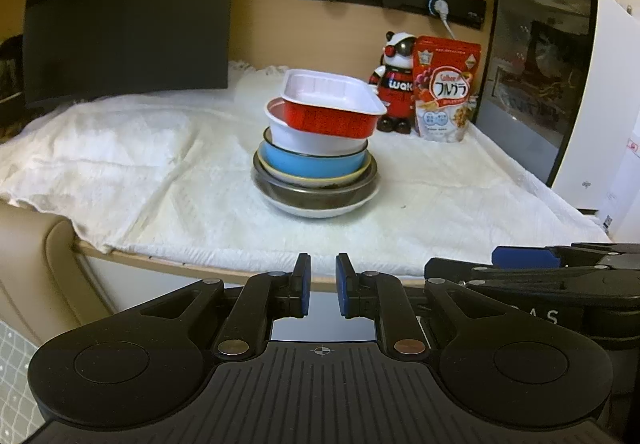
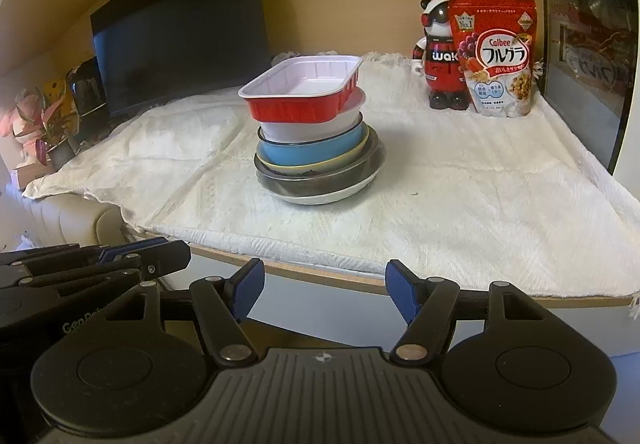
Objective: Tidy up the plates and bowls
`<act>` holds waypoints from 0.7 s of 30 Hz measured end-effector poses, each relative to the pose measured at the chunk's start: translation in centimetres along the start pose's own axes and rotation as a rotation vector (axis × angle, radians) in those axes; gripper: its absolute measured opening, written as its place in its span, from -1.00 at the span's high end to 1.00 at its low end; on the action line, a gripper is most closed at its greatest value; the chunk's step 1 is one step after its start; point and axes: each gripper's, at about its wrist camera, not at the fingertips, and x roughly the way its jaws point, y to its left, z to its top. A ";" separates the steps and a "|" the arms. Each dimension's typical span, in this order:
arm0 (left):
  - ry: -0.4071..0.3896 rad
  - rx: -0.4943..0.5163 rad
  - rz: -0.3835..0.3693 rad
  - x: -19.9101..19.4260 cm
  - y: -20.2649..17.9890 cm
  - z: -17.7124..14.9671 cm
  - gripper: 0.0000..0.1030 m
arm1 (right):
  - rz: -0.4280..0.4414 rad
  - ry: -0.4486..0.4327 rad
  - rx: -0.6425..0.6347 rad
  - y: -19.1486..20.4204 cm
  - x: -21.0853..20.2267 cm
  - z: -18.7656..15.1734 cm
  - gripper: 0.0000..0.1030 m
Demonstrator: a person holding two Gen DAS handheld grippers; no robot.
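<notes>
On the white cloth (image 2: 460, 203) covering the table, near its middle: one stack of dishes, six pieces as far as can be counted. Bottom to top: white plate (image 2: 340, 195), steel dish (image 2: 320, 181), pale yellow plate (image 2: 316, 166), blue bowl (image 2: 316, 149), white bowl (image 2: 304, 129), red foil tray (image 2: 296, 108) with white interior. The tray is rectangular, sits on a round rim, overhangs on the side toward the dark monitor (image 2: 180, 27), and appears slightly tilted. Behind and to the right, well apart from the stack: a panda figurine (image 2: 438, 55) and a cereal bag (image 2: 498, 55). Left gripper (image 1: 322, 286): fingers nearly together with a narrow gap, holding nothing, short of the table edge. Right gripper (image 2: 324, 294): fingers wide apart, empty, likewise off the table. Hazards, as judged: the tray is likely light and thin-walled, so a hard pinch could crumple it, and a sideways nudge could slide it off the bowl beneath. Nested pieces may cling, so lifting one could drag the next and topple the column. The loose cloth could bunch if anything is pushed rather than lifted.
</notes>
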 end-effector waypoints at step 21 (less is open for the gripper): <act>0.018 0.007 -0.015 0.6 -0.4 0.3 0.69 | -0.016 0.005 0.016 -0.4 0.1 -0.1 -0.32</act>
